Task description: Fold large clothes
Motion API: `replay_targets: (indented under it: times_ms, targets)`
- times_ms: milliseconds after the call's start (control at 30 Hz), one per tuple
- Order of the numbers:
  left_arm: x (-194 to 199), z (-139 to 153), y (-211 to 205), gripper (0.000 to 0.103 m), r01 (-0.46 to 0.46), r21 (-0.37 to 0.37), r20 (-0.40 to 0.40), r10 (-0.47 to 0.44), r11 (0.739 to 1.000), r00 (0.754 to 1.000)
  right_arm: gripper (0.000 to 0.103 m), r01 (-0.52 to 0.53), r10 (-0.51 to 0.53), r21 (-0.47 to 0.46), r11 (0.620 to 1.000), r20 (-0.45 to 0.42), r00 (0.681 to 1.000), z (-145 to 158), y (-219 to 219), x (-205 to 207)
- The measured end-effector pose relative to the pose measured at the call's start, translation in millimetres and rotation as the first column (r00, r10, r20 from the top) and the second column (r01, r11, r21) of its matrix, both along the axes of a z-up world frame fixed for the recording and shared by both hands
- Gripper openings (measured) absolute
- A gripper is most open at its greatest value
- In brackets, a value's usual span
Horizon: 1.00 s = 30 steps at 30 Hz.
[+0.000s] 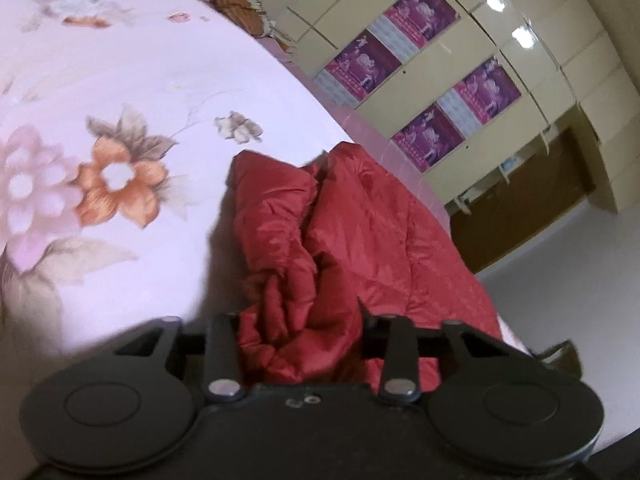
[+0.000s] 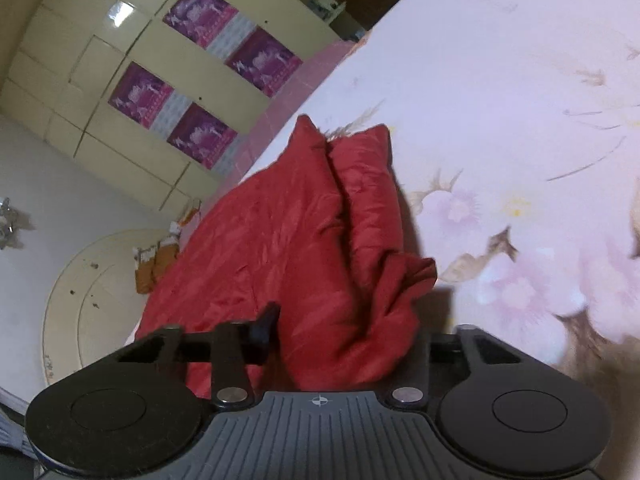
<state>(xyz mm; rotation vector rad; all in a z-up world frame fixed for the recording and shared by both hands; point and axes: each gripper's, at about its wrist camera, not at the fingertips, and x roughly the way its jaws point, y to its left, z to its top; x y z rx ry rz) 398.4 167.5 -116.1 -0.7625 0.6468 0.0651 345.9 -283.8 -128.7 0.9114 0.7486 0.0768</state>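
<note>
Each pinching a bunched edge of the red jacket (image 1: 320,240), the left gripper (image 1: 300,344) and right gripper (image 2: 344,344) held it above the floral bed (image 1: 120,80), apparently to fold it.

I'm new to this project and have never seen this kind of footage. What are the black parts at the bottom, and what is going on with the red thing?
No robot here: a person holds a hand-held gripper in each hand, each with a fisheye camera looking along its jaws. The black parts are those tools. One picture comes from the left gripper, the other from the right gripper. Each seems to pinch bunched fabric of a red quilted jacket, which lies on a bed with a pink floral sheet. Behind stands a cream wardrobe with purple posters.
</note>
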Motion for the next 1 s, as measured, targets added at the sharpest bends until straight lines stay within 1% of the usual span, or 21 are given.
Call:
replay_targets:
  times_ms: [33, 67, 100, 167, 267, 300, 467, 767, 1000]
  targets:
    - [-2.4, 3.0, -3.6, 0.029, 0.009, 0.028, -0.002, -0.009, 1.0, 1.0, 0.027, -0.011, 0.011, -0.017, 1.0, 0.002, 1.0, 1.9, 1.3, 2.2]
    - [-3.6, 7.5, -7.4, 0.025, 0.017, 0.056, -0.002, -0.016, 0.998, 1.0, 0.022, -0.023, 0.023, -0.034, 0.999, 0.008, 1.0, 4.0, 3.4, 3.3]
    - [-6.7, 13.0, -11.5, 0.024, 0.026, 0.085, -0.005, -0.025, 0.996, 1.0, 0.019, -0.035, 0.035, -0.053, 0.998, 0.015, 0.999, 5.6, 4.5, -0.5]
    - [-11.4, 22.0, -16.9, 0.021, 0.038, 0.131, -0.015, -0.036, 0.991, 0.999, 0.017, -0.052, 0.053, -0.084, 0.995, 0.015, 0.998, 9.4, 6.8, -2.5]
    - [-22.0, 34.3, -27.9, 0.019, 0.055, 0.186, -0.027, -0.05, 0.981, 0.998, 0.016, -0.074, 0.075, -0.119, 0.99, -0.002, 0.997, 15.5, 8.2, -4.6]
    - [-25.2, 37.6, -30.5, 0.019, 0.057, 0.194, -0.027, -0.053, 0.979, 0.998, 0.016, -0.081, 0.08, -0.126, 0.989, -0.008, 0.997, 16.2, 8.2, -7.3]
    - [-62.8, 47.3, -45.3, 0.019, 0.058, 0.2, -0.024, -0.054, 0.978, 0.998, 0.015, -0.111, 0.111, -0.137, 0.984, -0.009, 0.994, 27.2, -1.7, -27.5]
    - [-143.8, 49.7, -79.0, 0.019, 0.04, 0.174, -0.037, -0.034, 0.984, 0.999, 0.015, -0.148, 0.146, -0.139, 0.979, -0.022, 0.989, 31.3, -34.0, -104.0]
    - [-197.5, 53.2, -99.5, 0.019, 0.022, 0.165, -0.043, -0.015, 0.986, 0.999, 0.015, -0.168, 0.166, -0.125, 0.978, -0.027, 0.986, 35.7, -57.2, -157.8]
